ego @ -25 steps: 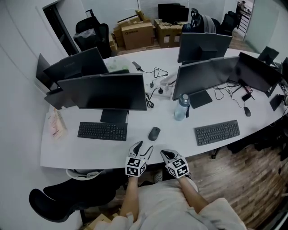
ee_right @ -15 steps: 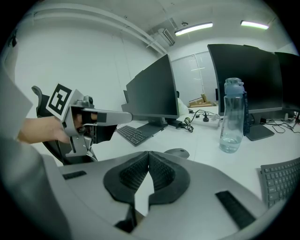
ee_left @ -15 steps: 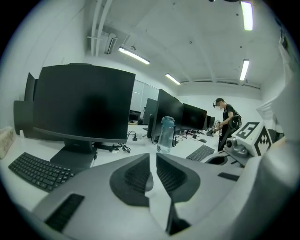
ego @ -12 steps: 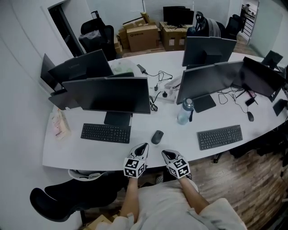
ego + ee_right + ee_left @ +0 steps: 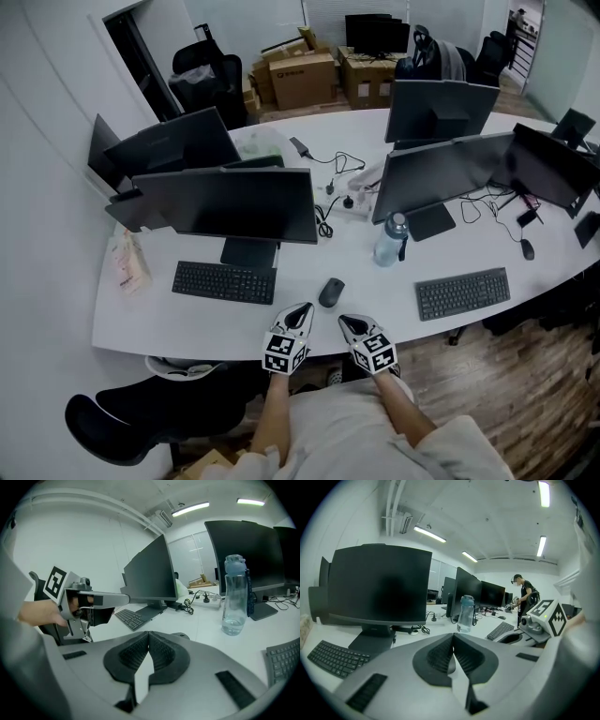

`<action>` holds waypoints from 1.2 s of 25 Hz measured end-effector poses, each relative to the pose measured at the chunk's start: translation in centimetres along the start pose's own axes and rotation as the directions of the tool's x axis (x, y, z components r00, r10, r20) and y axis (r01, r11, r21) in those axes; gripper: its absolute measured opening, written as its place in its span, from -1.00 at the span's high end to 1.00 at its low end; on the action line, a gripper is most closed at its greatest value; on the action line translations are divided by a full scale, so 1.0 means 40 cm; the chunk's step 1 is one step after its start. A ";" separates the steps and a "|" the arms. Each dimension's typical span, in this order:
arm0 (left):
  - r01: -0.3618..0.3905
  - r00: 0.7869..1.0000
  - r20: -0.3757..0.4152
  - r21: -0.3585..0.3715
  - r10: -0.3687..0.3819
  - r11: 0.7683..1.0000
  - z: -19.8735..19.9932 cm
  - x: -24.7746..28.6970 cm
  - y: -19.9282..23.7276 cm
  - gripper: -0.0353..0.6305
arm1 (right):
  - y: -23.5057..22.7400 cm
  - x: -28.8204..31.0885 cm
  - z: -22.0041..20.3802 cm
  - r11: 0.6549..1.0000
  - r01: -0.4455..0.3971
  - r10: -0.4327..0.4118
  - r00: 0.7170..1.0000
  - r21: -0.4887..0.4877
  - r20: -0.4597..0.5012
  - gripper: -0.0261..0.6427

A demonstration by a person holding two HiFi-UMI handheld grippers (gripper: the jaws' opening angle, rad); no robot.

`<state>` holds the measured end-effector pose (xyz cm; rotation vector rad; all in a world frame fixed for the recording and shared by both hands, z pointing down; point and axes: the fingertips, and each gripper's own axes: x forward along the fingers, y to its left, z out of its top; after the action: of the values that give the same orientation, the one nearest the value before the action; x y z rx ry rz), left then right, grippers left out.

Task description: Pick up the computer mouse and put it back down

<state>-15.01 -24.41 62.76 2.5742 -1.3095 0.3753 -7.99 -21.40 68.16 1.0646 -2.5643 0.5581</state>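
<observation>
The computer mouse (image 5: 331,292) is seen lying flat on the white desk (image 5: 187,323), near its front edge, with a keyboard (image 5: 225,281) at its 9 o'clock, a second keyboard (image 5: 463,292) at its 3 o'clock and a water bottle (image 5: 391,242) further off at its 1 o'clock. The left gripper (image 5: 301,309) is held just short of the mouse, which sits at about 1 o'clock from its tip; the right gripper (image 5: 345,322) is held close beside, with the mouse at about 11 o'clock from it. Neither is seen touching the mouse. In each gripper view the ribbed pads (image 5: 438,656) are pressed together with nothing between them, so both pairs of fingers are closed and empty. The step in hand cannot be settled from this: a mouse resting on the desk beside two closed, empty grippers fits a mouse that is yet to be lifted just as well as one that has been set back down. It is judged only that, should a grasp be wanted, the fingers would have to be parted wider than the mouse's body and brought down over its sides, since a low, rounded, smooth shell is easily nudged away by closed tips
</observation>
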 end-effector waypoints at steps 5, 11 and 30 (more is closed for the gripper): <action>0.004 1.000 0.002 -0.014 -0.004 1.000 -0.001 0.010 0.000 0.82 | 0.000 0.011 0.000 1.000 -0.017 0.017 1.000 -0.006 -0.004 0.90; 0.014 1.000 -0.007 -0.024 -0.014 1.000 -0.015 0.021 -0.009 0.82 | -0.015 0.003 0.000 1.000 -0.006 0.006 1.000 -0.021 0.011 0.90; 0.045 0.998 -0.038 -0.035 -0.047 0.998 -0.041 0.059 -0.040 0.82 | -0.042 -0.010 -0.020 1.000 0.011 -0.011 1.000 -0.004 0.013 0.90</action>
<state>-12.57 -24.76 64.94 2.5513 -1.2310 0.3890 -6.40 -21.87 69.08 1.0836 -2.5685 0.5453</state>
